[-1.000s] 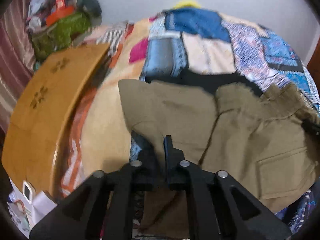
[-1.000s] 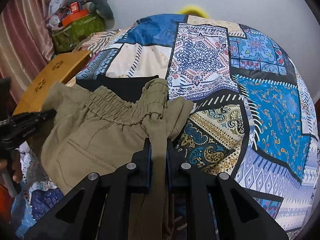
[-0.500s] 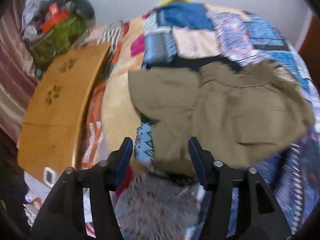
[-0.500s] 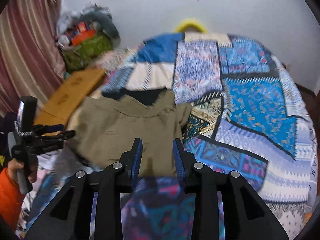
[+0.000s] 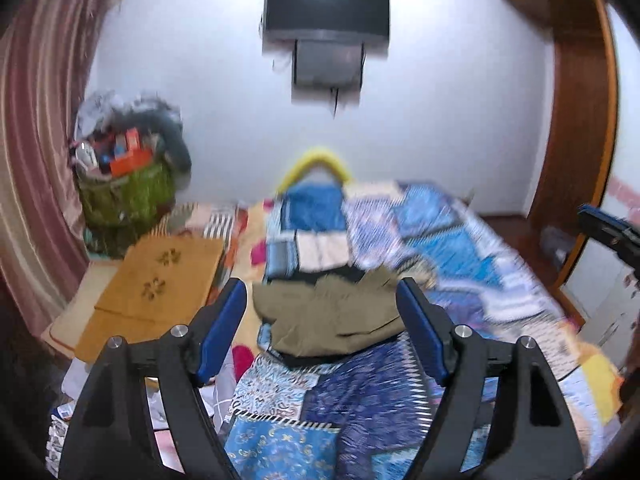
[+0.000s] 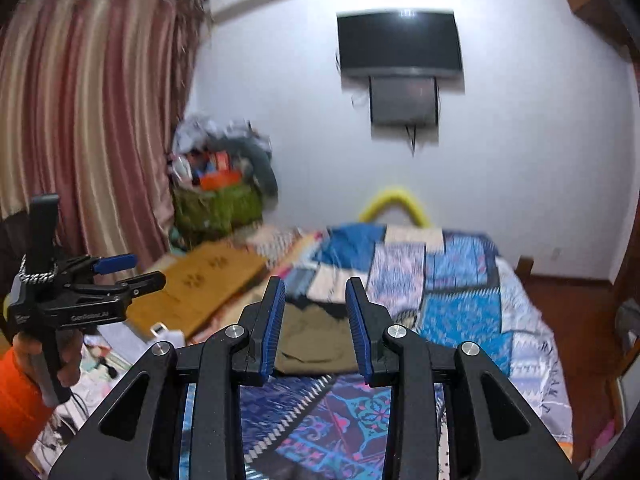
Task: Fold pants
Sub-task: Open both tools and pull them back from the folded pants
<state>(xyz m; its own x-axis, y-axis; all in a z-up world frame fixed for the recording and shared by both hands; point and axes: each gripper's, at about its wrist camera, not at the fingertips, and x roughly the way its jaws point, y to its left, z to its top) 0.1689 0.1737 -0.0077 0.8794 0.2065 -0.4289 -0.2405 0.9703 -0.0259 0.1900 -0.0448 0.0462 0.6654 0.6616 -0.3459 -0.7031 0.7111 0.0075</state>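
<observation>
the folded olive-khaki cotton pants (image 5: 332,316) lie in a compact bundle on the bed with the blue patchwork-print quilt (image 5: 448,248), towards its left side, with a strip of black cloth showing at their far edge. the left claw (image 5: 320,324) hangs above the near end of the bed with its blue-padded jaws spread wide and nothing between them; the pants show through the gap but sit well below and beyond it. the right claw (image 6: 316,320) is also raised clear of the bed, its jaws parted less widely and holding nothing. in the right wrist view the left claw (image 6: 132,270) appears at the far left, gripped by a hand with an orange sleeve. beside the bed on the left lies a flat light-brown wooden board with carved flower cut-outs (image 5: 160,280). behind it a green fabric bag heaped with clutter (image 5: 124,196) stands in the corner by the pink striped curtain (image 6: 88,120). a black flat-screen television (image 6: 398,44) is mounted on the white wall, and a curved yellow tube (image 5: 316,164) rises at the bed's far end
</observation>
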